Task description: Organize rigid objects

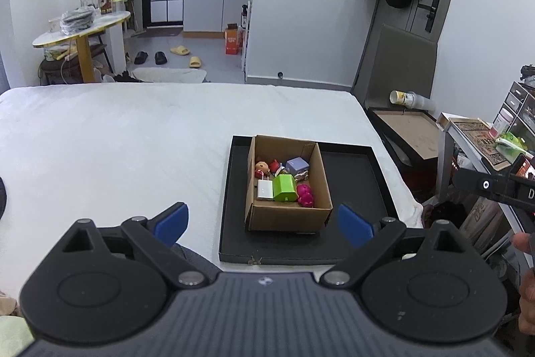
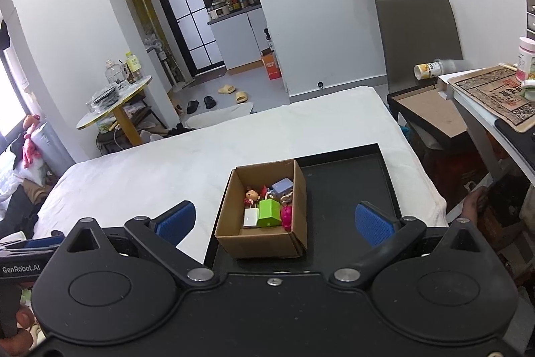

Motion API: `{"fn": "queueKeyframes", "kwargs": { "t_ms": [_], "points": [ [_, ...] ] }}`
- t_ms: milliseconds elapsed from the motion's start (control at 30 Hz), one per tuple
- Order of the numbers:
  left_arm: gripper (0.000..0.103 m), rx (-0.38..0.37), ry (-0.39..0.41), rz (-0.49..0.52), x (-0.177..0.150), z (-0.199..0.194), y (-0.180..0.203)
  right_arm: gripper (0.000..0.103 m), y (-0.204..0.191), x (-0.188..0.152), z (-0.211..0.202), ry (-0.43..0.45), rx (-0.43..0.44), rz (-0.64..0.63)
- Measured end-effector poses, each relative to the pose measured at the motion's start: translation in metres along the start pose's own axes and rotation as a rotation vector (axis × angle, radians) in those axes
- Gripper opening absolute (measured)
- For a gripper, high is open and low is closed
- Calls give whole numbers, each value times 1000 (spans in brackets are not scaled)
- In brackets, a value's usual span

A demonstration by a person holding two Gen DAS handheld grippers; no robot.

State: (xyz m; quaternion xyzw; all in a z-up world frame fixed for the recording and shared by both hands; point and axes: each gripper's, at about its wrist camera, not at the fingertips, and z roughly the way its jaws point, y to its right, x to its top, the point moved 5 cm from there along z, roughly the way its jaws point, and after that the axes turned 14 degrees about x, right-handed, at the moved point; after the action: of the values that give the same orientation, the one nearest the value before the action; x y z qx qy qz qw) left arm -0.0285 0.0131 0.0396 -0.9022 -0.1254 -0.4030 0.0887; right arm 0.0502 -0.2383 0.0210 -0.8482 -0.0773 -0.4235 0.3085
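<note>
Both tools are hovering above the white bed, spread wide and gripping nothing. Just ahead of the left tool, slightly toward its right finger, a cardboard box is sitting on the left part of a black tray. Ahead of the right tool, the same box is lying between its fingers. Inside are resting a green block, a white charger, a pink toy, a purple cube and a small figurine.
</note>
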Motion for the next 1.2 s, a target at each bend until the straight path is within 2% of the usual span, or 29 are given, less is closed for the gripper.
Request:
{"fn": "queueKeyframes", "kwargs": {
  "t_ms": [267, 667, 1200],
  "points": [
    [96, 37, 32, -6, -8, -10, -2, 103, -10, -7, -6, -4, 15, -34],
    [96, 36, 22, -17, -17, -6, -7, 103, -12, -19, 4, -49, 4, -48],
    [96, 31, 20, -5, -18, -6, -9, 103, -24, -22, 6, -64, 19, -70]
  ]
}}
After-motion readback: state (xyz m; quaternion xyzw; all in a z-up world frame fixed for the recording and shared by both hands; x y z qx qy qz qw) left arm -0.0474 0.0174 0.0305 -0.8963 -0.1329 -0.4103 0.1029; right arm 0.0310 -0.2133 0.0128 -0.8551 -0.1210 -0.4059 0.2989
